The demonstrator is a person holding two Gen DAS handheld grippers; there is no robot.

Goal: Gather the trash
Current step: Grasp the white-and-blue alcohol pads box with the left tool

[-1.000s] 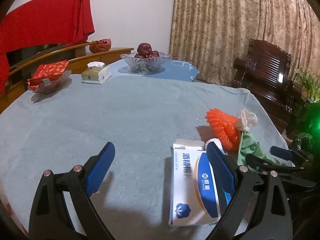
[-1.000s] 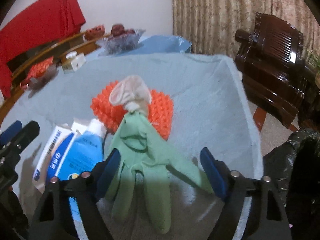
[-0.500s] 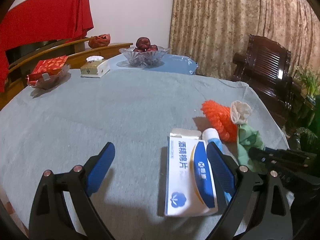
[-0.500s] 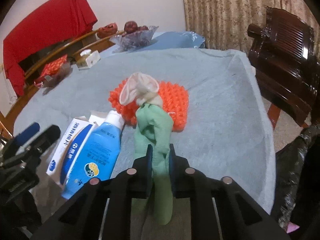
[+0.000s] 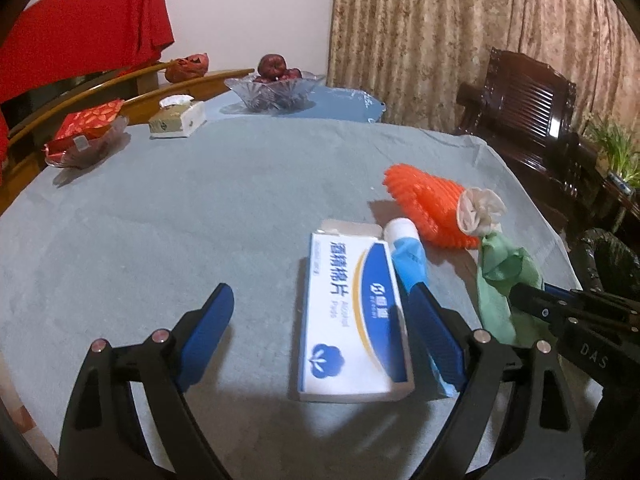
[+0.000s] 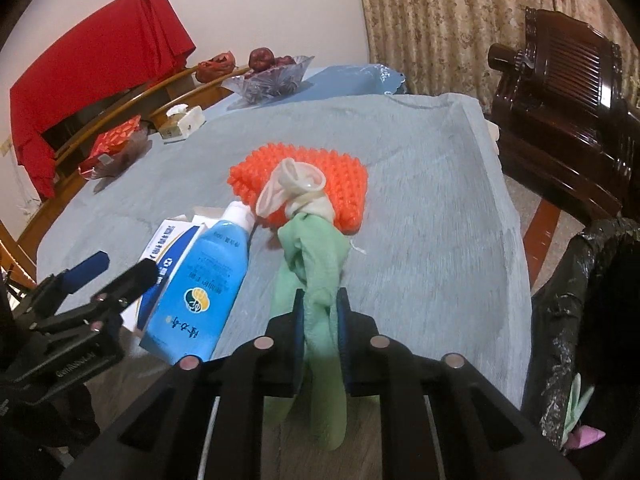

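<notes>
Only the right wrist view shows the right gripper [image 6: 320,312] pinching the limp green rubber glove [image 6: 316,264] at lower centre, with the black-lined trash bin [image 6: 580,320] at the right edge. The left wrist view shows the left gripper [image 5: 320,320] with fingers spread around the white-and-blue cardboard box [image 5: 352,316], low on the grey-clothed bench [image 5: 200,208]; patterned beige curtains [image 5: 420,40] hang behind.

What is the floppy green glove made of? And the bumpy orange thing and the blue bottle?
The green glove looks like thin matte rubber or latex: it hangs limp and creases where the right gripper pinches it. The orange thing seems to be soft foam netting, given its puffy, knobbly ridges. The blue bottle is probably smooth plastic; it holds a firm shape and has a white cap.
</notes>
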